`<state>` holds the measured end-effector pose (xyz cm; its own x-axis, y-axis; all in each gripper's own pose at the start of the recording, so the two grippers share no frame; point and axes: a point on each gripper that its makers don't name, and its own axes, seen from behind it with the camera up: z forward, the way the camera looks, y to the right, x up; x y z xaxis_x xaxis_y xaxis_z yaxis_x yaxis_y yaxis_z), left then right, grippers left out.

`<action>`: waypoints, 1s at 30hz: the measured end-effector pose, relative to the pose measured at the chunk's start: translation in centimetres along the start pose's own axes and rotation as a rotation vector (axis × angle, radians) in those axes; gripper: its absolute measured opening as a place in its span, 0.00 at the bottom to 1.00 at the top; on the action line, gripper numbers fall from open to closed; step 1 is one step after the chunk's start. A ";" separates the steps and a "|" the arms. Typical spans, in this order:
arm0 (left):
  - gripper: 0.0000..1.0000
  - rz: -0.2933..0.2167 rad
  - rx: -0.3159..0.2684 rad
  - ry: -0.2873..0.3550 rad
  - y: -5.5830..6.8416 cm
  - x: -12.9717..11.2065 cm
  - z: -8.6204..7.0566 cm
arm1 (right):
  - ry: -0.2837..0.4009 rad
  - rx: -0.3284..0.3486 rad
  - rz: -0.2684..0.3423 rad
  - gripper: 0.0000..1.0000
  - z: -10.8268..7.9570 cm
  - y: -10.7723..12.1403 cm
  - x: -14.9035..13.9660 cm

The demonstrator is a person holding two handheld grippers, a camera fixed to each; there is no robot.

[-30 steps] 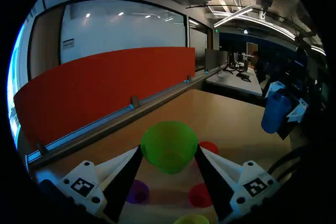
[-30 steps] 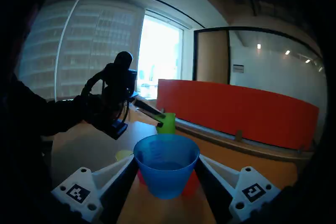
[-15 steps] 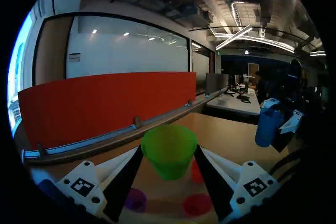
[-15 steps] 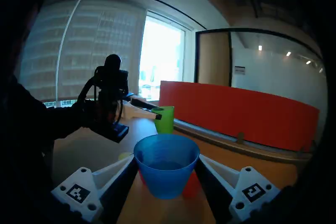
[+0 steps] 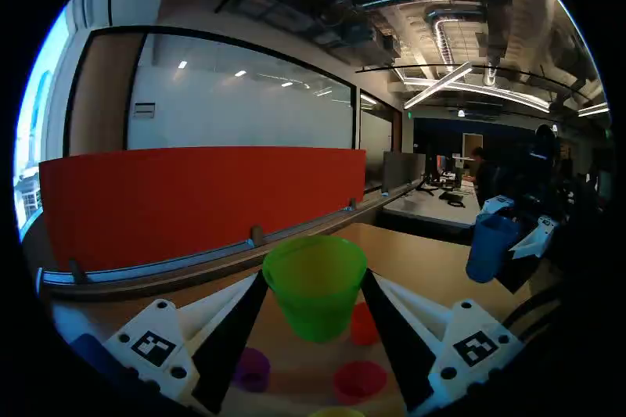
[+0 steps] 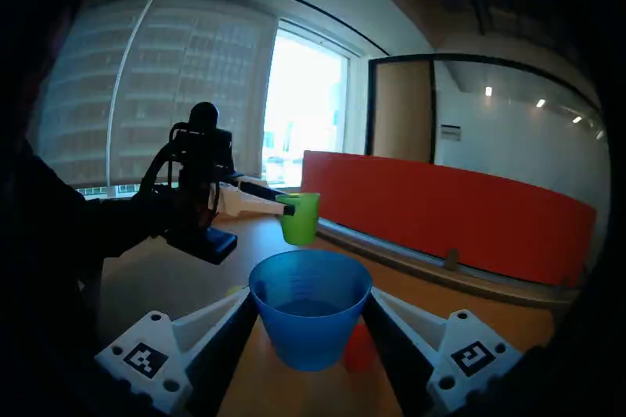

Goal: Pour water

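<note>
1. The left hand-held gripper clamps both fingers on the upright green cup, held above the counter.
2. The right hand-held gripper grips the upright blue cup, with liquid low inside.
3. A purple cup and red cups stand on the counter below.
4. An orange partition lines the far edge.

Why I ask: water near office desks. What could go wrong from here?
1. The blue cup, held in the right tool, seems to hold water and is apart from the green cup in the left tool. Tipping before they line up would likely wet the table.
2. Both cups are pinched by their sides in mid-air. A thin wall might flex or slip while tilting.
</note>
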<state>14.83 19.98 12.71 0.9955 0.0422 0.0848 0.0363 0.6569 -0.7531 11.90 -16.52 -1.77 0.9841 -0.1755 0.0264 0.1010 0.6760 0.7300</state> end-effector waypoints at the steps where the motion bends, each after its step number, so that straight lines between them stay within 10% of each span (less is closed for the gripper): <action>1: 0.87 0.002 -0.002 0.002 0.1 0.0 -0.2 | 0.000 0.001 0.000 0.89 0.0 -0.1 0.0; 14: 0.87 0.030 0.012 0.000 1.5 -0.8 -4.1 | -0.001 0.028 -0.006 0.89 0.9 -0.9 0.5; 30: 0.87 0.007 0.100 -0.007 0.1 -1.6 -10.0 | -0.002 0.072 -0.010 0.89 2.6 -1.9 0.4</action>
<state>14.16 12.44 5.96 0.9951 0.0518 0.0847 0.0204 0.7282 -0.6851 11.74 -19.69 -1.36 0.9828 -0.1833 0.0206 0.0994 0.6207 0.7777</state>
